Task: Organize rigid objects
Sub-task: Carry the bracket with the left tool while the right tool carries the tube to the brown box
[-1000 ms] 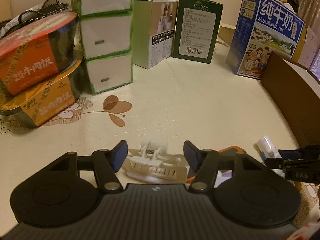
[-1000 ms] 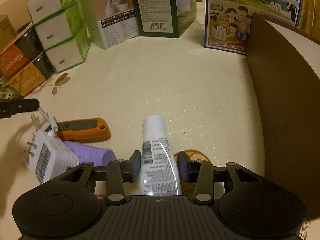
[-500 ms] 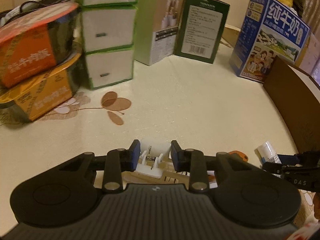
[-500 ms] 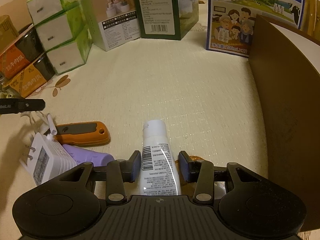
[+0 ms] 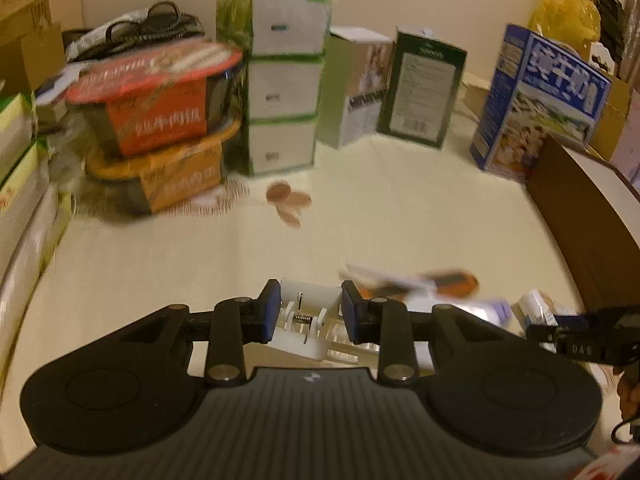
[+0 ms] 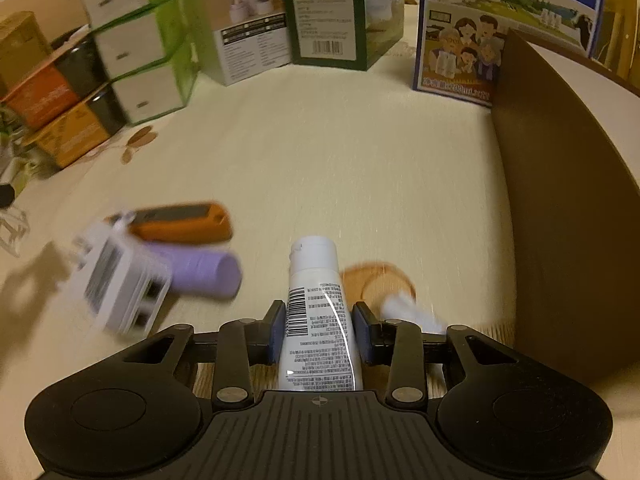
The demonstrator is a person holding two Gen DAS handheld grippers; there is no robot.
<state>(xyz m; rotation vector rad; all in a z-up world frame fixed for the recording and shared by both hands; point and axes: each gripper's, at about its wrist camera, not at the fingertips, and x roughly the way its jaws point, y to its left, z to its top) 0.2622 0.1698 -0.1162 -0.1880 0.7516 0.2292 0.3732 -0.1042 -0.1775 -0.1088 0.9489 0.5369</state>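
My left gripper (image 5: 307, 309) is shut on a white plastic hair claw clip (image 5: 305, 320) and holds it above the cream tablecloth. My right gripper (image 6: 319, 328) is shut on a white tube (image 6: 318, 312) with a barcode, cap pointing away, lifted off the cloth. On the cloth to its left lie an orange utility knife (image 6: 180, 222), a purple tube (image 6: 200, 270) and a white plug adapter (image 6: 116, 284). The knife (image 5: 448, 282) and the right gripper (image 5: 580, 340) also show at the right of the left wrist view.
Two stacked noodle bowls (image 5: 160, 128), three stacked tissue boxes (image 5: 280, 96), a white-green box (image 5: 352, 100), a dark green box (image 5: 420, 96) and a blue milk carton (image 5: 540, 104) line the back. A brown board (image 6: 560, 220) stands at the right.
My left gripper closed on the claw clip and has lifted it. My right gripper has raised the white tube off the cloth. Both views are rising and blurred.
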